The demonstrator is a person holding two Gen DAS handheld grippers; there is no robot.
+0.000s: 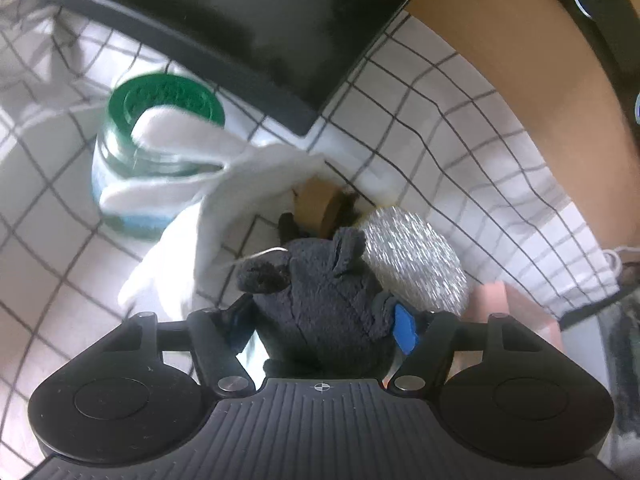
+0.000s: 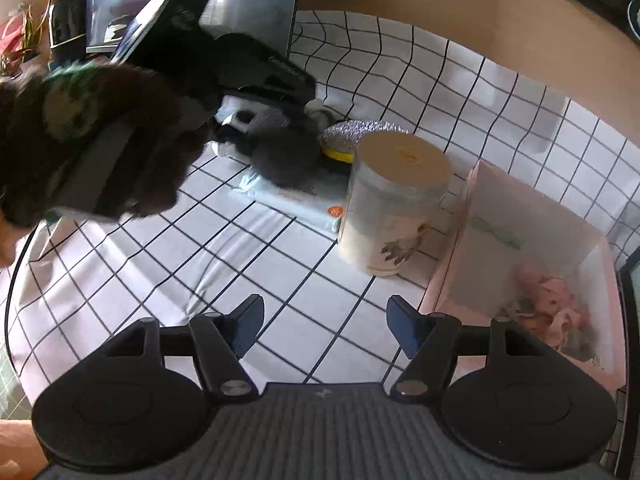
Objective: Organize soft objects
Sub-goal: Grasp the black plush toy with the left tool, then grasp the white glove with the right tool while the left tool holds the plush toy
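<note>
Between the spread fingers of the left gripper (image 1: 322, 326), low in the left wrist view, sits a dark grey plush toy (image 1: 320, 300). The jaws stand wide; the blue pad (image 1: 405, 330) on the right lies against the plush's side, though whether it presses I cannot tell. Just beyond the plush lie a white cloth (image 1: 224, 216), a green-lidded jar (image 1: 160, 136) and a silvery scrubber (image 1: 412, 256) on the checked tablecloth (image 1: 440, 128). Lower in the right wrist view, the right gripper (image 2: 324, 326) gapes over bare cloth, holding nothing, a pink box (image 2: 520, 264) to its right.
</note>
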